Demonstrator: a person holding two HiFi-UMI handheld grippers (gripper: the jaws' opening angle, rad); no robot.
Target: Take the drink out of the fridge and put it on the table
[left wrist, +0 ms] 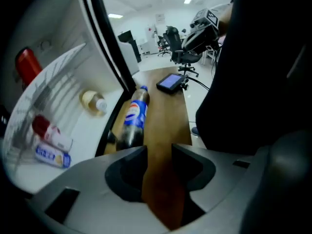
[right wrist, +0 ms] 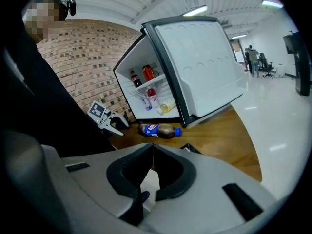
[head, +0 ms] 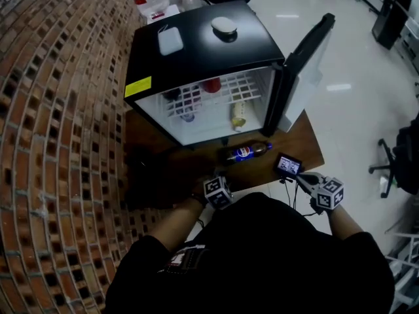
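A cola bottle [head: 245,152] with a blue label lies on its side on the wooden table [head: 308,142], just in front of the open black mini fridge [head: 196,51]. In the left gripper view the bottle [left wrist: 134,118] lies ahead of my left gripper [left wrist: 159,152], which is open with only bare table between its fingers. My left gripper [head: 221,184] hovers at the table's near edge, short of the bottle. At the table's near right corner is my right gripper [head: 308,180]. Its view shows the jaws [right wrist: 153,147] shut on nothing, with the bottle [right wrist: 160,129] beyond them.
The fridge door [head: 308,57] stands open to the right. Inside, a yellowish bottle [head: 238,113], a red can [head: 211,84] and small bottles lie on the wire shelf. A small screen device [head: 288,165] sits by the right gripper. A brick wall [head: 52,142] borders the left; an office chair [head: 393,165] stands at the right.
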